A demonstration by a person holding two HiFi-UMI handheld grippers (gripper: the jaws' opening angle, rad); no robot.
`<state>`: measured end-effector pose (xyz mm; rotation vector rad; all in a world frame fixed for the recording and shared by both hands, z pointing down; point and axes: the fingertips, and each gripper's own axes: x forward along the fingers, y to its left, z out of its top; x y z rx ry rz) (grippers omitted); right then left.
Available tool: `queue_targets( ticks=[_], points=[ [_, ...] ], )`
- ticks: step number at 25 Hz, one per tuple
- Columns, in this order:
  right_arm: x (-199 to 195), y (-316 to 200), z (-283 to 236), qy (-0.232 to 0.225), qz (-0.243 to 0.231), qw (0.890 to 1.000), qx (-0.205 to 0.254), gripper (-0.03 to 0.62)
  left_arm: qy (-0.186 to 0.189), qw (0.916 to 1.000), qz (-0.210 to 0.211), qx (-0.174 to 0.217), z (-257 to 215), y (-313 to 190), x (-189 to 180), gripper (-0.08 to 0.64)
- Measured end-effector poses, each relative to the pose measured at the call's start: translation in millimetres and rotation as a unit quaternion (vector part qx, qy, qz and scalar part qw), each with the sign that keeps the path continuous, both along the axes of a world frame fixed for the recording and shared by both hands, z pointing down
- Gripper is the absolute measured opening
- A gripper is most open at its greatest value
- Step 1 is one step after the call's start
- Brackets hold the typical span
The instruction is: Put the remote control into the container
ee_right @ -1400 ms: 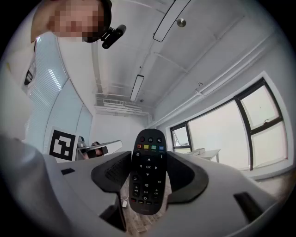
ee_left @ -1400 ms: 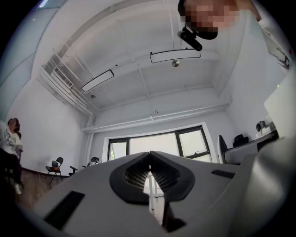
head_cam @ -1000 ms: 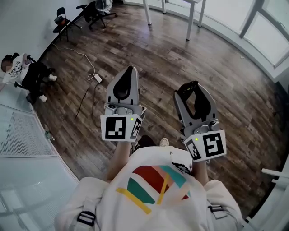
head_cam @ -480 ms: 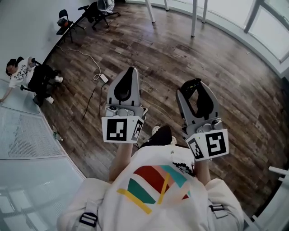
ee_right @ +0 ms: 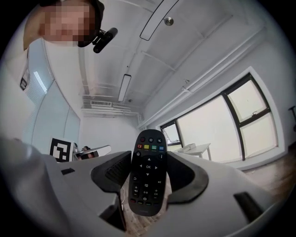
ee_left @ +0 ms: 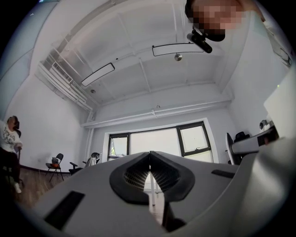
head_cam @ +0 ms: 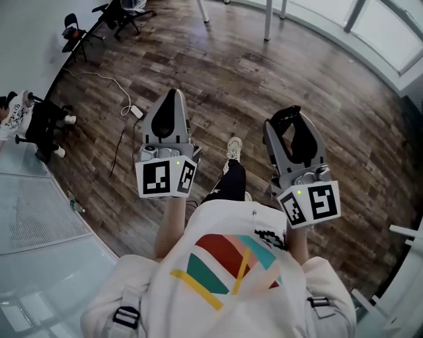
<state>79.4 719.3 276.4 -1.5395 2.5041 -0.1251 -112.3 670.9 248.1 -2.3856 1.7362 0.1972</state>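
Note:
The black remote control (ee_right: 148, 173) stands upright between the jaws of my right gripper (ee_right: 147, 170), buttons facing the camera, and both dark pads press its sides. In the head view the right gripper (head_cam: 289, 117) is held in front of the person's body, pointing away, with the remote (head_cam: 299, 140) in it. My left gripper (head_cam: 169, 94) is held level beside it, jaws together and nothing between them. In the left gripper view its jaws (ee_left: 149, 156) meet in a closed line. No container shows in any view.
Below is a dark wooden floor (head_cam: 218, 72). A white cable with an adapter (head_cam: 135, 111) lies on it at the left. A person sits by the left wall (head_cam: 20, 115). Office chairs (head_cam: 73, 30) and table legs (head_cam: 268, 20) stand farther off. The person's own shoe (head_cam: 232, 146) reaches forward.
The person has stepped forward: a leg and shoe now show between the grippers, and the floor has slid past. Both grippers keep their pose and the remote stays held.

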Motion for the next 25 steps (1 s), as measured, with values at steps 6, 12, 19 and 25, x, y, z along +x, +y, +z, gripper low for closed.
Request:
queue_targets(
  ticks=[6, 12, 19, 25],
  points=[
    [20.5, -51.5, 2.3, -0.001, 0.033, 0.999, -0.013, 0.245, 0.003, 0.9998, 0.01, 0.017, -15.1, -61.3, 11.7, 0.008],
    [-1.2, -114.2, 15.9, 0.041, 0.015, 0.999, -0.031, 0.245, 0.029, 0.9995, 0.012, -0.006, 0.2, -131.0, 3.3, 0.008],
    [-6.0, -206.7, 6.9, 0.083, 0.025, 0.995, -0.043, 0.245, 0.01, 0.9999, 0.004, -0.011, 12.2, -222.7, -1.3, 0.008],
    [-39.1, -286.0, -5.6, 0.087, -0.004, 0.995, -0.043, 0.245, 0.033, 0.9995, -0.002, -0.001, -6.0, -283.7, -21.0, 0.008]
  ],
)
